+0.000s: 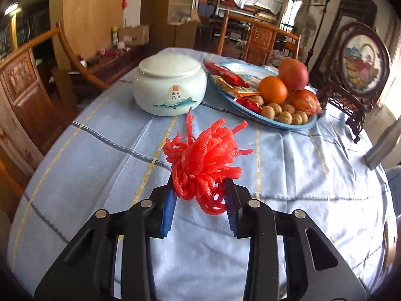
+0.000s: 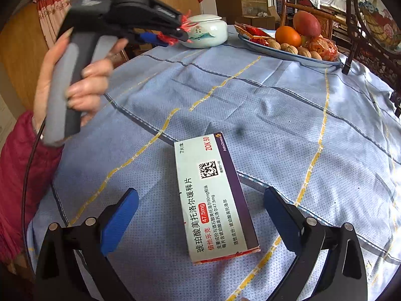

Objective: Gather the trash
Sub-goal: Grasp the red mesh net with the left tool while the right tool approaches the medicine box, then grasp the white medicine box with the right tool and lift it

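Far left in the right wrist view, a hand (image 2: 75,85) in a red sleeve (image 2: 22,175) squeezes the grey handle, and the left gripper (image 1: 200,188) is clenched on a red foam fruit net (image 1: 205,160), carried clear above the blue checked tablecloth (image 1: 100,150). The net bunches up between the blue pads (image 1: 168,208), its strands fanning out past the tips. Just behind it stands a pale lidded ceramic jar (image 1: 169,85), resting on the cloth. Moving right, a blue-rimmed plate (image 1: 295,125) carries red snack packets (image 1: 225,74), walnuts (image 1: 285,118), an orange (image 1: 272,89) and an apple (image 1: 293,74). Beyond that, a round embroidered screen (image 1: 363,62) in a dark carved stand sits at the table's edge. Over on the right side, the right gripper (image 2: 200,205) hangs released, its jaws spread wide on either side of a white medicine box (image 2: 213,200) that lies flat on the cloth, neither pad touching it.
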Available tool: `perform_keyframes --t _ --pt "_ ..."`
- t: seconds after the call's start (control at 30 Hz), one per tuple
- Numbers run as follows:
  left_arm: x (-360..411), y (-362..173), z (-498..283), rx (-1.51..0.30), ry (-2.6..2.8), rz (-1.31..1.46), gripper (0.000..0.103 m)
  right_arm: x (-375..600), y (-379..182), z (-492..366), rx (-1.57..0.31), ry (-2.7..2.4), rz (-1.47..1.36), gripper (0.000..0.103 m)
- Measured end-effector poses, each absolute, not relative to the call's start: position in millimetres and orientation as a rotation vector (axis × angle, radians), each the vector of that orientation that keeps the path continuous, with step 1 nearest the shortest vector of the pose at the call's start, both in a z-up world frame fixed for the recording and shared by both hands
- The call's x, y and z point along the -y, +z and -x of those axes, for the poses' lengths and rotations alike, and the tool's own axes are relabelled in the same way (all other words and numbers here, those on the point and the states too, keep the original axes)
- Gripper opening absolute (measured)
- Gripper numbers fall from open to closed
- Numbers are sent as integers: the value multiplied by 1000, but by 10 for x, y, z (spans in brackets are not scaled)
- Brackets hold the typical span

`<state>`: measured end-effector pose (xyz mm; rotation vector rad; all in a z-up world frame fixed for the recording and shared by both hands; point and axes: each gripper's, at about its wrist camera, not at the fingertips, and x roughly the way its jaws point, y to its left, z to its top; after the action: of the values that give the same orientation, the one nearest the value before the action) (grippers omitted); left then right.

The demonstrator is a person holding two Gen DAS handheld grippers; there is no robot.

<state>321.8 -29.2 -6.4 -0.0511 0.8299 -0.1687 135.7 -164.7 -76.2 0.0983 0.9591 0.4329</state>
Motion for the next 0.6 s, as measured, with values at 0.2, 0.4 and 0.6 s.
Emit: perform_keyframes --t 0.2,0.4,0.6 --pt "247 -66 -2805 -820 -169 6 36 1617 -761 -1356 -959 422 -84 98" --pt "-2 -143 -2368 -823 -147 20 36 1605 -741 -1330 -943 386 -57 72" --pt "-234 -191 -1954 -827 -76 -7 36 1598 -628 -1248 -915 418 -71 48"
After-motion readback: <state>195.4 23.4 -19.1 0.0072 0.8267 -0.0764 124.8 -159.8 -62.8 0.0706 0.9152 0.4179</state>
